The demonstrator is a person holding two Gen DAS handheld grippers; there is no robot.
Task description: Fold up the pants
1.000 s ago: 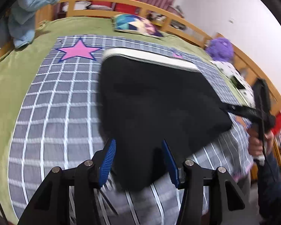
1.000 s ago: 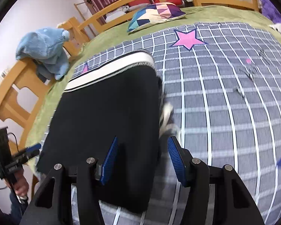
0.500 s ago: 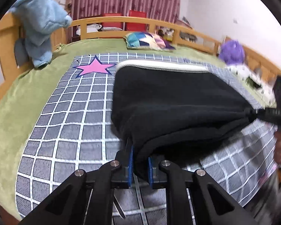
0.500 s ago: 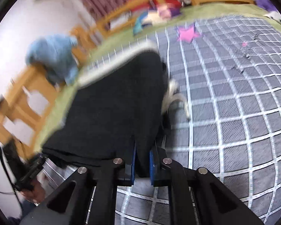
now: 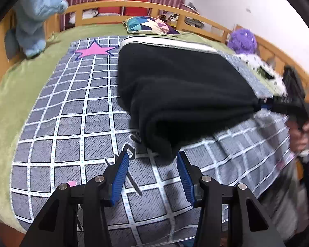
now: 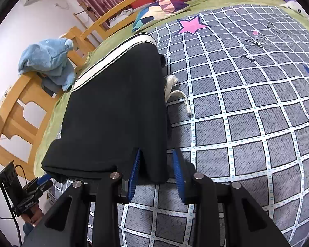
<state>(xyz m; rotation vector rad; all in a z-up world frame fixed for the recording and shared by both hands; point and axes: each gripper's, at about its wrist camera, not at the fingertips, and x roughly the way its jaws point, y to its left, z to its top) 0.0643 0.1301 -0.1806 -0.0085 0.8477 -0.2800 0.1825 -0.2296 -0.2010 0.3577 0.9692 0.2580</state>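
Black pants [image 5: 181, 86] lying folded on the checked blanket [image 5: 72, 123], white waistband at the far end, long axis running away toward the colourful pillow [image 5: 150, 25]. Left gripper [image 5: 152, 177] just opening, blue pads apart, near corner of the fold dropping free just ahead of them and a touch right of centre. Right gripper [image 6: 155, 173] also just opening, opposite near corner between its pads but no longer pinched. Both hands level at the near edge, neither closer. White drawstring [image 6: 177, 94] trailing out beside the right edge.
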